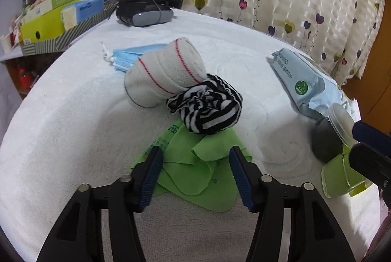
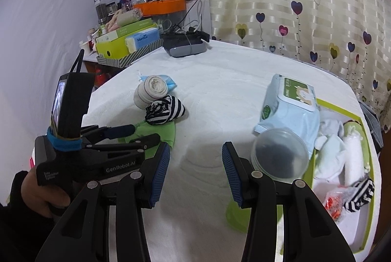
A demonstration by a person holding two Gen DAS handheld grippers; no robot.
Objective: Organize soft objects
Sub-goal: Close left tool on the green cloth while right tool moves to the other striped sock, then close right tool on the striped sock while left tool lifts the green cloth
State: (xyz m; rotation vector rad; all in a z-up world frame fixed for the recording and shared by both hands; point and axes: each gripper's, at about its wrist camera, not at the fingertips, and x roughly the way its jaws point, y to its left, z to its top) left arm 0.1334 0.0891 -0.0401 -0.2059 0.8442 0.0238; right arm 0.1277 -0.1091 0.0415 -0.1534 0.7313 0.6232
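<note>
1. The green box [image 2: 364,139] at far right already holds some rolled cloths and socks.
2. Left of it lie the bandage roll [image 1: 166,71], striped sock [image 1: 207,108] and green cloth [image 1: 195,174].
3. Your left gripper [image 1: 194,176] gapes empty over that cloth; your right gripper [image 2: 195,174] hangs open, holding nothing.

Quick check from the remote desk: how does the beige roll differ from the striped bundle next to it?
The beige roll is plain cream with thin red lines; the striped bundle is black and white.
The roll is a tidy cylinder lying on its side; the bundle is a crumpled ball.
The roll looks larger, and rests on the white cover; the bundle partly overlaps the green cloth.
Both are soft and touch each other.
</note>
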